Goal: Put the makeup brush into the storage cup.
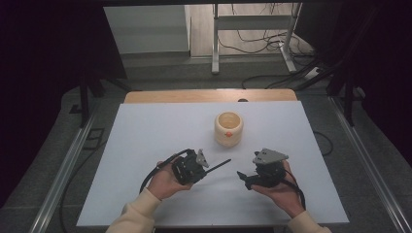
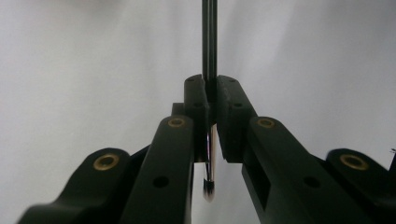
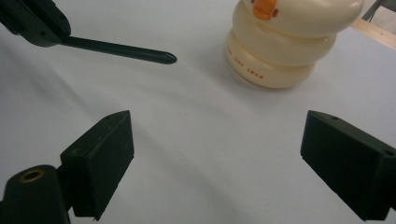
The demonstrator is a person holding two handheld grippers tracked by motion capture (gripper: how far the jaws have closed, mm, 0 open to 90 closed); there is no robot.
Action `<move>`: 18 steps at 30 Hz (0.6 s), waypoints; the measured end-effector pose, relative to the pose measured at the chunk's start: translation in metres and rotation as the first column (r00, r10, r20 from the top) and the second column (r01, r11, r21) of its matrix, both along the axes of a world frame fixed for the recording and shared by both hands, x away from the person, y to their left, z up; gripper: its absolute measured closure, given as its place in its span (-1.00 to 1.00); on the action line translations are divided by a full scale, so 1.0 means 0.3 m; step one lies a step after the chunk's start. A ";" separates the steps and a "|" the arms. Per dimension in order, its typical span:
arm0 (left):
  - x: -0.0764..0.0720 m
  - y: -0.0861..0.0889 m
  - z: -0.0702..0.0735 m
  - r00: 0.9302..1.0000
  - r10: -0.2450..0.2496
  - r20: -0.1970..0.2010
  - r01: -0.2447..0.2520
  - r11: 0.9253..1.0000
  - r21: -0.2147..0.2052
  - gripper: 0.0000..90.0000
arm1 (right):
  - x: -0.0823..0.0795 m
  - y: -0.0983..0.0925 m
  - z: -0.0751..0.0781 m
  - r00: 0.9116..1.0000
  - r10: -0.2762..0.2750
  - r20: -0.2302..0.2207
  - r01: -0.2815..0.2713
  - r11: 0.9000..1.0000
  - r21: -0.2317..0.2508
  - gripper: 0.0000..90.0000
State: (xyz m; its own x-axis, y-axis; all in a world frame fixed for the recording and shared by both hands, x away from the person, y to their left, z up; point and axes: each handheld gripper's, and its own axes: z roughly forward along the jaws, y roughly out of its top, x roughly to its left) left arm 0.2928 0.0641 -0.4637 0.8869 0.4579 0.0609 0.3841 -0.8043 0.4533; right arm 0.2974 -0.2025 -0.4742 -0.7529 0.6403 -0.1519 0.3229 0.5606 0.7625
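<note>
White sheeting covers the counter (image 1: 145,145), with a strip of bare wood showing along its far edge and grey floor with loose cables beyond. On the sheet, toward twelve o'clock from the hands, stands a cream-coloured holder (image 1: 228,128) shaped like stacked rings, open at the top and bearing a small orange mark on its near side; in the right gripper view it sits at one o'clock, well apart from the fingers.

At the high view's seven o'clock, the left gripper (image 1: 206,169) rests in the person's left hand (image 1: 165,183). Its fingers (image 2: 196,100) are clenched on a slim dark brush (image 2: 209,42): the handle runs straight out past the fingertips toward two o'clock in the high view, while the bristle end (image 2: 208,189) hangs back between the finger arms. The handle's pointed tip hovers low over the sheet, between the two grippers and short of the holder.

At five o'clock, the right gripper (image 1: 244,178) lies in the right hand (image 1: 282,194), pointing toward the left one. Its fingers (image 3: 100,154) are released, standing wide apart with only white sheet between them.
</note>
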 end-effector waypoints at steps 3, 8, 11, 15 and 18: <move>0.001 0.000 -0.002 1.000 -0.001 0.000 0.001 1.000 0.003 0.86 | 0.002 0.020 0.001 1.000 0.017 0.002 -0.017 1.000 -0.011 -0.79; 0.004 -0.002 -0.006 1.000 0.005 -0.004 -0.005 1.000 -0.002 0.86 | -0.001 0.056 0.011 0.999 0.044 0.003 -0.044 0.999 -0.015 -0.81; 0.005 -0.003 -0.010 1.000 0.006 -0.004 -0.006 1.000 0.002 0.86 | 0.000 0.075 0.012 0.998 0.062 0.004 -0.061 0.998 -0.022 -0.82; 0.005 -0.005 -0.013 1.000 0.007 -0.006 -0.007 1.000 0.004 0.86 | 0.001 0.088 0.011 0.997 0.071 0.005 -0.070 0.997 -0.029 -0.82; 0.006 -0.007 -0.016 1.000 0.003 -0.008 -0.003 1.000 0.006 0.86 | 0.001 0.099 0.011 0.997 0.080 0.012 -0.079 0.996 -0.040 -0.81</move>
State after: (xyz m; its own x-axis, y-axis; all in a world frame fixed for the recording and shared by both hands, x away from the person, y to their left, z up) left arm 0.2947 0.0619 -0.4684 0.8860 0.4602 0.0567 0.3902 -0.8060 0.4451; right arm 0.2976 -0.1727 -0.4710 -0.7989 0.5719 -0.1864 0.2659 0.6138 0.7433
